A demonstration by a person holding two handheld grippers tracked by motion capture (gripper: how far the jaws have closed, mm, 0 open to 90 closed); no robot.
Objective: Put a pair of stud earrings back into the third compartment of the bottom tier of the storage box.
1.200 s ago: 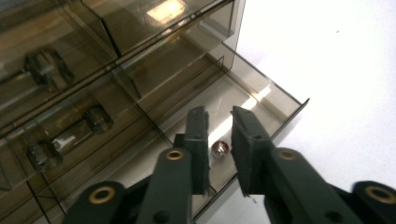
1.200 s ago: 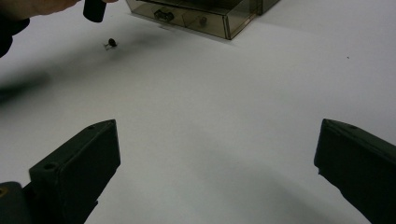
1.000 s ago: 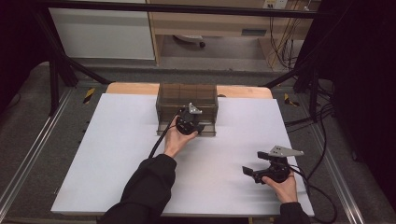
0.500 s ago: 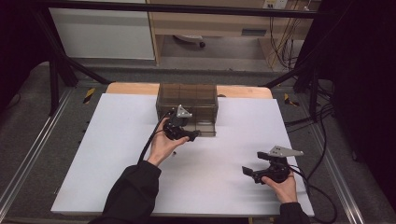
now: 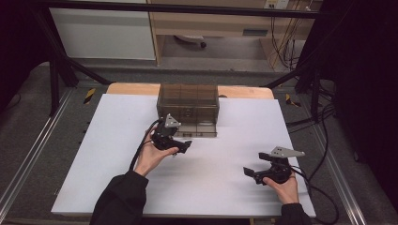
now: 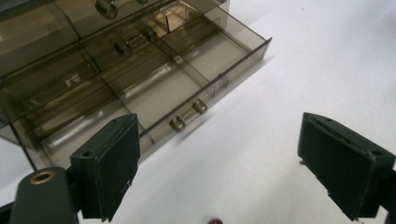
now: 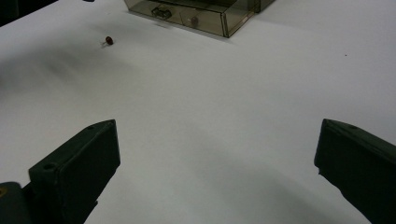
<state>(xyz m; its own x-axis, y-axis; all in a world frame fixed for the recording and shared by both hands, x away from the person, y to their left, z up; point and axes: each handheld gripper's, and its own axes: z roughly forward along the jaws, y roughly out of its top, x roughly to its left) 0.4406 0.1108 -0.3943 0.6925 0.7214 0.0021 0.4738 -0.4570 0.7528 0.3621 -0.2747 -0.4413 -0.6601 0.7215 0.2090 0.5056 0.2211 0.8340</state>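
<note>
**Open drawer, open jaws**

The left gripper [image 5: 184, 146] sits just near of the box [image 5: 188, 102], pointing right. Its jaws have just been opening, with nothing between them. The bottom drawer [image 6: 187, 88] of the clear brown box is pulled out. The right gripper [image 5: 248, 172] rests near-right, jaws wide and empty.

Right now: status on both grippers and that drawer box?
Left gripper jaws just opened, empty, beside the pulled-out bottom drawer of the smoked drawer box. Right gripper open, idle. Small red bead loose on table.
</note>
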